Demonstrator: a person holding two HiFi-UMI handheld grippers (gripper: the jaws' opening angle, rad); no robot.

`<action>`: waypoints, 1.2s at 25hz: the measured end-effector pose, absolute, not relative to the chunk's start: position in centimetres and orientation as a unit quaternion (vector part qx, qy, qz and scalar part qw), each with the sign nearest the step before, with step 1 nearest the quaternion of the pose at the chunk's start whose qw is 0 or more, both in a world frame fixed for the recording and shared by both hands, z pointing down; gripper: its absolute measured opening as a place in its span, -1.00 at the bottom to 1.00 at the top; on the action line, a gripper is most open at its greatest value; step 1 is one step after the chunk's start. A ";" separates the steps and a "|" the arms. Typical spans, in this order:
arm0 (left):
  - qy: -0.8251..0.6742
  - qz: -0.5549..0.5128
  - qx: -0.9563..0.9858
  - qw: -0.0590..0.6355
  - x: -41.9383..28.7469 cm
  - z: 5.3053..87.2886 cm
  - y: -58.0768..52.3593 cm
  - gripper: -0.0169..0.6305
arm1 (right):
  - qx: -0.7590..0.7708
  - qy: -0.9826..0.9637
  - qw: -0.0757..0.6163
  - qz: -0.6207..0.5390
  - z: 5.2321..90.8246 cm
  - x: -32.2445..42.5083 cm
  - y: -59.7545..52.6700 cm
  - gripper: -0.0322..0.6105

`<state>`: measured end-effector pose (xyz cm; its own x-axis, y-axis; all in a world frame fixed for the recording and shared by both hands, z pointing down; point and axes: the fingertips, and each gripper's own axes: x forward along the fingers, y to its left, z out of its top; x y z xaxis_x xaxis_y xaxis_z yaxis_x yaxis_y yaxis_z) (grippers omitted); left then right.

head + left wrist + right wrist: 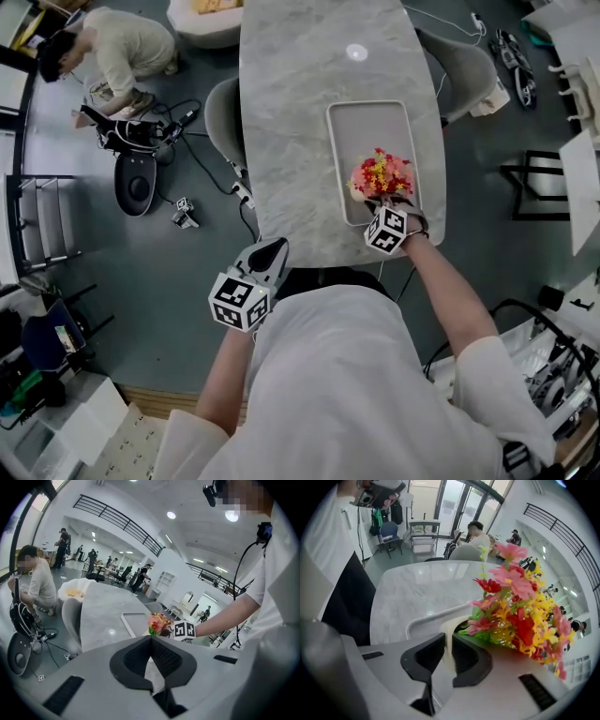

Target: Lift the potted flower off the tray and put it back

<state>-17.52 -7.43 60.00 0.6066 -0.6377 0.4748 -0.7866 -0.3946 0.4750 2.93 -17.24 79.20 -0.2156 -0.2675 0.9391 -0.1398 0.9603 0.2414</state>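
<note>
The potted flower, a red, pink and yellow bunch in a cream pot, stands at the near end of the grey tray on the marble table. My right gripper points steeply down at it from the near side, and its black pads are shut on the pot's rim. My left gripper hangs off the table beside its near left edge, shut and holding nothing. In the left gripper view the flower and the tray lie ahead, beyond the jaw tips.
Grey chairs stand at the table's left and right. A person crouches on the floor at the far left among cables and gear. The table's near edge runs just in front of the tray.
</note>
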 end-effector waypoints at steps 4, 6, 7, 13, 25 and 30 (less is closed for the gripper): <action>-0.419 0.107 0.835 0.341 -17.3 60.0 -7.8 -0.93 | 0.144 -0.780 0.605 -0.064 78.0 2.1 -17.0 -0.73; -0.412 0.107 0.839 0.338 -17.0 60.1 -8.2 -0.93 | 0.142 -0.784 0.600 -0.067 77.4 1.6 -16.9 -0.73; -0.408 0.107 0.842 0.337 -16.9 60.1 -8.4 -0.93 | 0.141 -0.786 0.598 -0.067 77.0 1.3 -16.8 -0.73; -0.379 0.108 0.858 0.329 -15.6 59.9 -9.3 -0.93 | 0.140 -0.791 0.592 -0.064 74.6 0.4 -16.1 -0.72; -0.328 0.119 0.888 0.300 -10.4 58.6 -10.7 -0.93 | 0.174 -0.788 0.589 -0.040 70.3 5.6 -14.5 -0.73; -0.314 0.121 0.896 0.291 -7.1 57.7 -10.6 -0.93 | 0.193 -0.783 0.591 -0.026 68.6 10.0 -13.9 -0.72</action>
